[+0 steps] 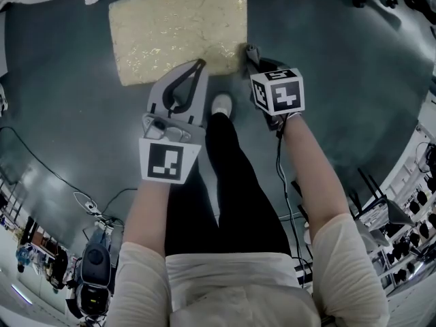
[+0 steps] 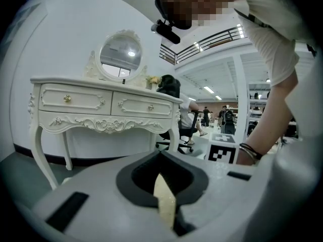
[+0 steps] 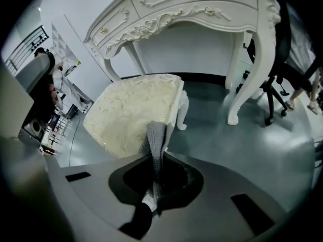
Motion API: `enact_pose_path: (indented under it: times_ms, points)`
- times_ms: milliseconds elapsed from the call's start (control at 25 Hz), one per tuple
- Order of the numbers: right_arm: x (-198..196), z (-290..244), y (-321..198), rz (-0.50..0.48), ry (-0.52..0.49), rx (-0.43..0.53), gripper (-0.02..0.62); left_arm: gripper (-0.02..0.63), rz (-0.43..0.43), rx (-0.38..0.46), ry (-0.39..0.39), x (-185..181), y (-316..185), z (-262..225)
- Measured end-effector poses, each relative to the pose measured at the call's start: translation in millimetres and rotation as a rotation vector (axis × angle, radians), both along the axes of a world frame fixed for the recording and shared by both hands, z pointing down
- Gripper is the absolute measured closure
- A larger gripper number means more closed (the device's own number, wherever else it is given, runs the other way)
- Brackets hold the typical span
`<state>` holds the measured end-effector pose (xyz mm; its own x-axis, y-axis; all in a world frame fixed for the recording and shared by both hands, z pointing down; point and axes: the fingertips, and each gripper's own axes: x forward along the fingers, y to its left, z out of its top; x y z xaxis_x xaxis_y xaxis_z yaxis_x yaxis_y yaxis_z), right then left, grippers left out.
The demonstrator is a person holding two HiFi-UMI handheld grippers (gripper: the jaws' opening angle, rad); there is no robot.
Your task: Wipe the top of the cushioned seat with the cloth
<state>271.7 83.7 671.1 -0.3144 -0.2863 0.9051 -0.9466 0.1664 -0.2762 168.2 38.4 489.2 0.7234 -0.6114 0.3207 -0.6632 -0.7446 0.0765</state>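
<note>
— Grey floor (image 1: 68,114); where is the cushioned seat (image 1: 177,33)?
— On it, before the white table (image 3: 202,14) (carved legs). The grey cloth (image 3: 156,140) hangs at its near right corner, pinched in the right tool (image 3: 154,158).
— The left tool (image 1: 197,65)?
— Pressed together over the seat's near edge.

Both bare forearms (image 1: 150,213) reach up from the frame's bottom. The left gripper (image 1: 198,65), at centre, has its jaws together. The right gripper (image 1: 251,52), just right of it, pinches the cloth (image 3: 155,144).
</note>
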Motion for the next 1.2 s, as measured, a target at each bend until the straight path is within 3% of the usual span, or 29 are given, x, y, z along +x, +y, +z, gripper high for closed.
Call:
enact_pose_path:
  times_ms: [200, 440, 680, 920, 1200]
  points:
    - [23.9, 6.1, 11.8, 0.055, 0.034, -0.018, 0.566, 0.604, 0.004, -0.006, -0.001, 3.9, 3.7, -3.6]
    - [10.9, -31.4, 1.7, 0.113, -0.014, 0.067, 0.566, 0.604, 0.036, 0.024, 0.010, 1.8, 2.6, -29.4]
    - [-19.7, -105.8, -20.6, 0.135, -0.043, 0.232, 0.566, 0.604, 0.068, 0.062, -0.066, -21.3, -6.8, -66.4]
    - [-51.9, -211.0, -30.7, 0.139, -0.009, 0.434, 0.566, 0.604, 0.054, 0.121, -0.022, -59.6, -11.8, -140.5]
    - [-88.6, -350.7, -50.2, 0.118, 0.020, 0.721, 0.566, 0.604, 0.037, 0.259, 0.039, -96.3, -21.4, -248.1]
